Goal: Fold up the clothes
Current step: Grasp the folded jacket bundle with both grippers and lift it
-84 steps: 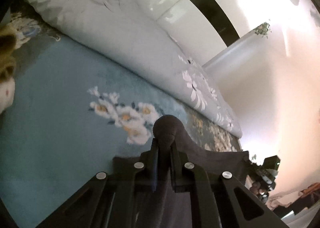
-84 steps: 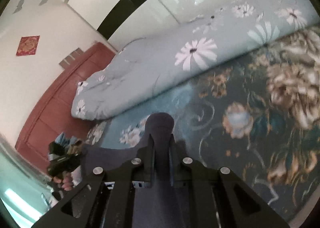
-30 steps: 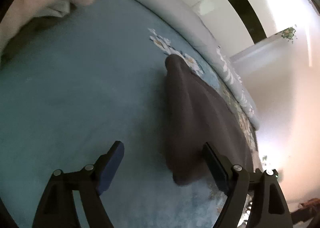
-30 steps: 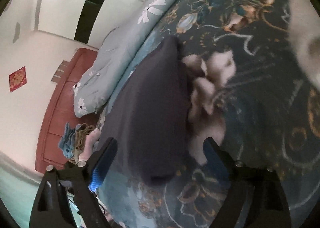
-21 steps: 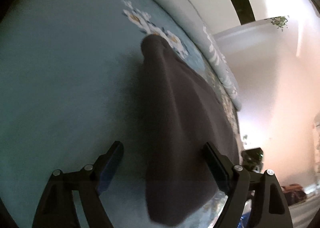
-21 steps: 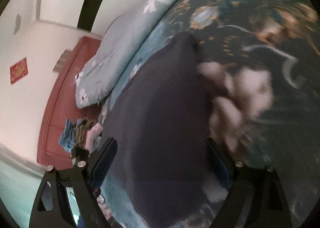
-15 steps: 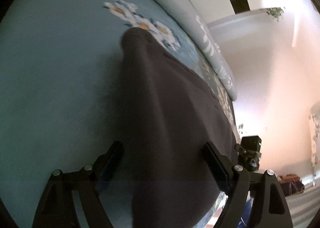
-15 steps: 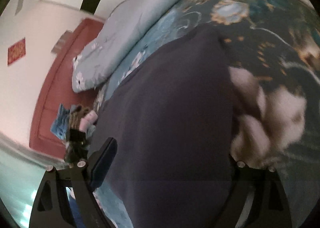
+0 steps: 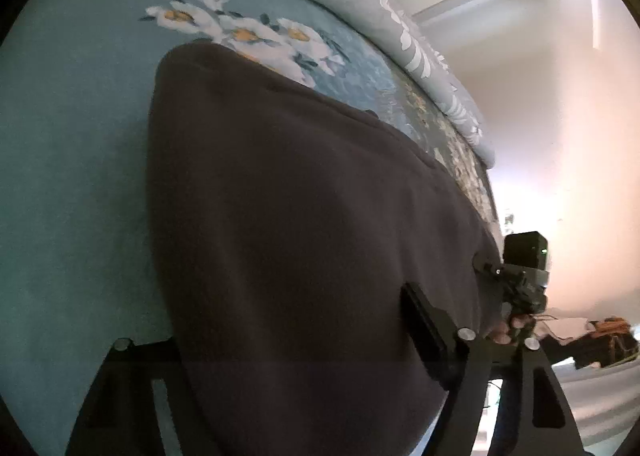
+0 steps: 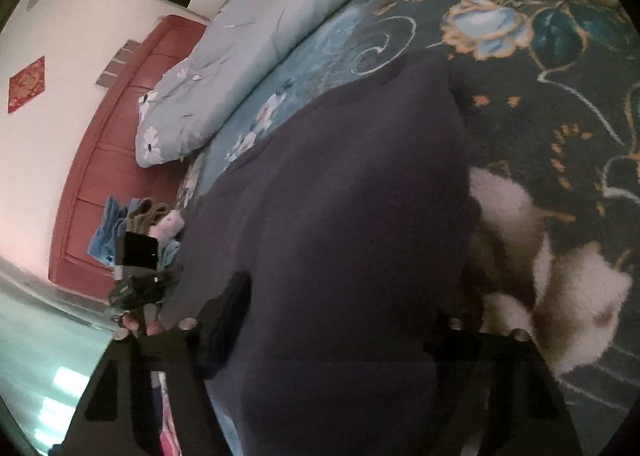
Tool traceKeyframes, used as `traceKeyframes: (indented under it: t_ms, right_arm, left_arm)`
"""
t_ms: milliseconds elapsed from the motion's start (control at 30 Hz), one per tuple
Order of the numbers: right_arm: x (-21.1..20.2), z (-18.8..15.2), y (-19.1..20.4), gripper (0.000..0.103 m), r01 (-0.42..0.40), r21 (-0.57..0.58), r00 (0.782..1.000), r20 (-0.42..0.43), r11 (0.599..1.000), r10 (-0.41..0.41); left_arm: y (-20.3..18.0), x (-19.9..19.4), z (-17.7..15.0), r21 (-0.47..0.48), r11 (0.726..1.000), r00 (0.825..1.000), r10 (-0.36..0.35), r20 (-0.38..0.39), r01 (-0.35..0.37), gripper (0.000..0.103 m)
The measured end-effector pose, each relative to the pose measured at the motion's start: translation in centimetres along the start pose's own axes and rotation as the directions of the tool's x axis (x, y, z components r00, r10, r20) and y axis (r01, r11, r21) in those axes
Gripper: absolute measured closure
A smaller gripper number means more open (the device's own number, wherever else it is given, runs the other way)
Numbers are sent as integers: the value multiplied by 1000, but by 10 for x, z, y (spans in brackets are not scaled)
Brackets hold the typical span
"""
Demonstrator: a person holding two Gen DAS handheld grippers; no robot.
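Observation:
A dark grey garment point(image 9: 300, 216) lies spread flat on the floral bed sheet point(image 9: 72, 136). It also fills the middle of the right wrist view point(image 10: 340, 236). My left gripper point(image 9: 304, 328) is open, low over the garment's near edge, with the cloth lying between and over its fingers. My right gripper point(image 10: 344, 320) is open in the same way at the garment's other end. The right gripper shows in the left wrist view point(image 9: 524, 272), and the left gripper shows in the right wrist view point(image 10: 140, 268). The cloth hides the left finger of the left gripper and the right finger of the right gripper.
A rolled light blue floral quilt point(image 10: 256, 44) lies along the far side of the bed. A pile of small clothes point(image 10: 136, 224) sits near a reddish wooden cabinet point(image 10: 108, 160). White flower prints point(image 10: 560, 280) mark the sheet beside the garment.
Both grippers let go of the garment and opened. They have since moved forward and down, so the garment's near edge now lies between the fingers.

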State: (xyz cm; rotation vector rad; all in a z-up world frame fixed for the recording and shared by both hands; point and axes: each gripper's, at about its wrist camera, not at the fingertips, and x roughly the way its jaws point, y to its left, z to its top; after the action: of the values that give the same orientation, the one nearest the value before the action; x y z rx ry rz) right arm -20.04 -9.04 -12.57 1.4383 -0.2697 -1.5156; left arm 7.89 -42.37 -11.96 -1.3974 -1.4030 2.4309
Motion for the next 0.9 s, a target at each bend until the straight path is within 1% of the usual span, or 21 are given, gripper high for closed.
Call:
traceKeyframes:
  t_ms: [67,133,200,300,367,500,667,733,833,900]
  right_arm:
    - [-1,-2,2,43,9,8,1000,4,1000,-9]
    - [0,-3,5,51,25,3,1000,1,1000,-25]
    - [-1,-4,10,55,47,-2,999,-5,999,-47]
    - [-7,-6,20,60,58,-10,998,5,998,-58]
    - [-13,-10,28,61,52,-23,999,17,998,-52]
    - [-31,-24,51,61,29,-74,999,40,997,-26]
    - [-47,-53,75,61,18,-136,1000,23,990,-15]
    - [-53,-63,82,61,-5,-153,1000,19,988,8]
    - [-58,-72,95,62,-49,-166,999,11,985,51]
    - [-61,-75,106,62,-64,-178,998,10,982,67]
  left_arm:
    - [-2,-3,-3,-12,1000,1000,7,17,-7,33]
    - [-5,-7,-7,-25,1000,999,7,39,-6,38]
    - [-7,-11,-12,-37,999,998,8,61,-5,44]
    - [-11,-17,-18,-56,998,996,7,94,-2,47]
    - [-16,-23,-27,-58,998,993,-24,115,31,48]
    - [-27,-40,-57,0,998,990,-66,121,67,49]
    - [-26,-59,-88,-1,995,987,-99,128,100,50]
    - [-25,-71,-97,-7,992,983,-122,139,124,50]
    - [-26,-89,-103,-6,990,976,-138,165,141,50]
    - [-31,-103,-104,8,990,972,-142,186,143,51]
